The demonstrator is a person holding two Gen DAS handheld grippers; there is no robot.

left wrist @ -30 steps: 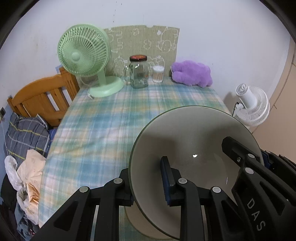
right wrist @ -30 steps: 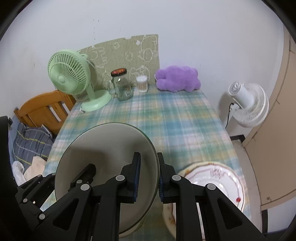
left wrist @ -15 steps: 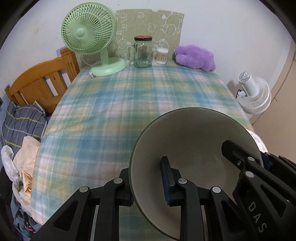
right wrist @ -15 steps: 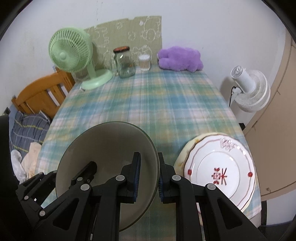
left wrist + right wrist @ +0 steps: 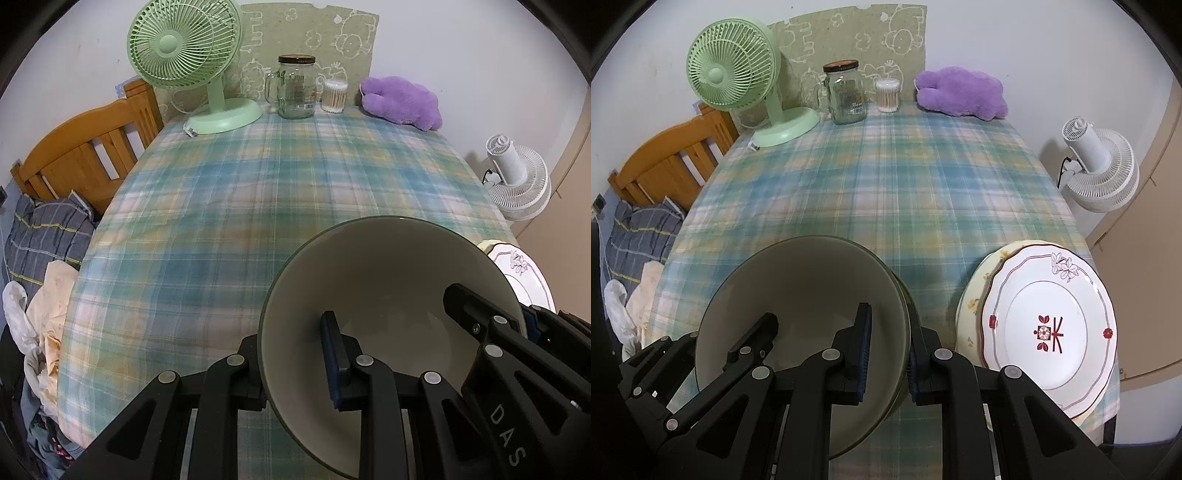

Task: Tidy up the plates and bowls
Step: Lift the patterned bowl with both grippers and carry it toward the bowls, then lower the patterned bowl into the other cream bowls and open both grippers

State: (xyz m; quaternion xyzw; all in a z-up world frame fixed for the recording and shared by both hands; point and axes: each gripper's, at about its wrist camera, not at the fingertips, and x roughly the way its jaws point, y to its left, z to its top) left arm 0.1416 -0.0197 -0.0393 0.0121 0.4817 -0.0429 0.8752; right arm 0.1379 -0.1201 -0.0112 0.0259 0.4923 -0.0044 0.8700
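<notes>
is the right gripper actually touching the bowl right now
Touching. In the right wrist view the right gripper is closed over the rim of the bowl, one blue pad inside the wall and the other outside, with no gap showing.

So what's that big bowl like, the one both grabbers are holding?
The bowl is big, round and deep, creamy grey inside with a thin dark green rim, and looks like glazed ceramic. It's empty. It hangs tilted above the checked tablecloth, left of the stacked plates. The left gripper pinches its left rim, the right gripper its right rim, each with one finger inside.
</notes>
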